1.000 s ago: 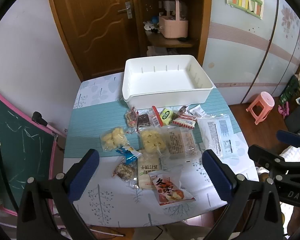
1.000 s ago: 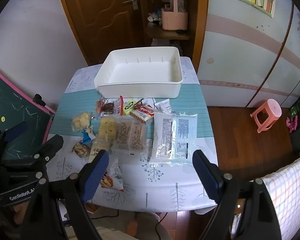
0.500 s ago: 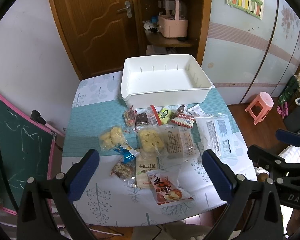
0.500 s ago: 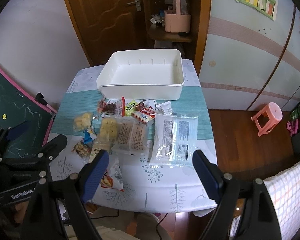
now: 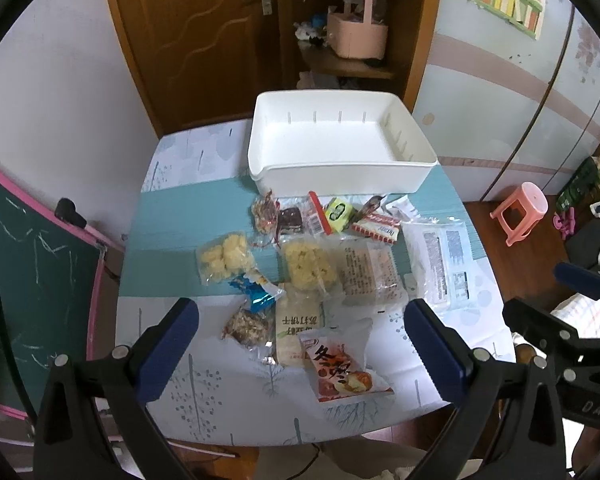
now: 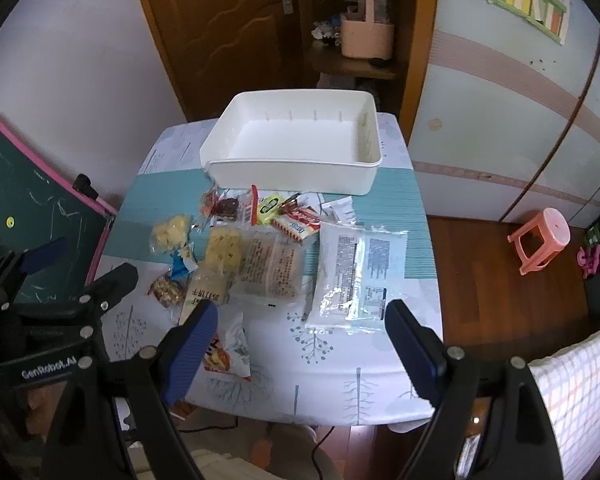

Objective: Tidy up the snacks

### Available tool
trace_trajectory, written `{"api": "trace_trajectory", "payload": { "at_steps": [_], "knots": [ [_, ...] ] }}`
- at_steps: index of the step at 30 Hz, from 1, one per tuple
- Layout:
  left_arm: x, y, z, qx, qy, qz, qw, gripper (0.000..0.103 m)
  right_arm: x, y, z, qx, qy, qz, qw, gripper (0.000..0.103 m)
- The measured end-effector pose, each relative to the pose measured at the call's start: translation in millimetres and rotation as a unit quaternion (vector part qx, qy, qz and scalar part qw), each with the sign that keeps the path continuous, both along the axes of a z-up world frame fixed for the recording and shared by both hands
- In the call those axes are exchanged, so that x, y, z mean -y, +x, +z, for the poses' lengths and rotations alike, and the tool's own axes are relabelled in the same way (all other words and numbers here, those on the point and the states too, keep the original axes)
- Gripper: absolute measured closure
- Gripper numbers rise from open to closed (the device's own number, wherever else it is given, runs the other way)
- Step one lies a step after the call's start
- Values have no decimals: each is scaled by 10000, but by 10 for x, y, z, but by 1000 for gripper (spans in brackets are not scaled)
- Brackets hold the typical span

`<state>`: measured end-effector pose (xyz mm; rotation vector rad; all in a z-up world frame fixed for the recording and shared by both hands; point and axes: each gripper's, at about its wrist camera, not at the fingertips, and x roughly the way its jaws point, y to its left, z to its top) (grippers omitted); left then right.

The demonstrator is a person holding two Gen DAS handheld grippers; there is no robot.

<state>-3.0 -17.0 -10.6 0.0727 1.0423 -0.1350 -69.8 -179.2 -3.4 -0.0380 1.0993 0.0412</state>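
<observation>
The white bin [image 5: 342, 148] sits at the far end of the surface [image 5: 204, 392], and it has nothing in it yet. All the snacks lie on the near side of the bin, spread flat so each one is easy to reach. A red snack bag [image 5: 346, 368] is the farthest from the bin. A big clear packet [image 6: 358, 276] lies to the right of the pile, and yellow puffs [image 5: 224, 258] lie to the left. The left gripper [image 5: 300, 344] hangs over the red bag with its jaws wide and holding nothing. The right gripper [image 6: 300, 340] hangs near the clear packet, jaws wide and bare too. I think both are getting ready to pick a first snack.
</observation>
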Motion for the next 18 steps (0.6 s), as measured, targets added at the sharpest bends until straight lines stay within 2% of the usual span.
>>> {"api": "trace_trajectory", "payload": {
  "at_steps": [5,9,13,18],
  "knots": [
    [-118,79,-145,-240,-30,75,9997,1,-35,42,-97,-168,73,90,9998,17],
    [-227,119,-260,-327,116,66,9994,1,-92,96,-219,-390,244,211,9987,17],
    [-400,142,-400,-399,331,-6,9987,1,-139,177,-404,-662,495,305,9961,17],
    [-669,158,-610,-607,362,-182,9973,1,-283,263,-730,-1021,666,615,9906,18]
  ]
}}
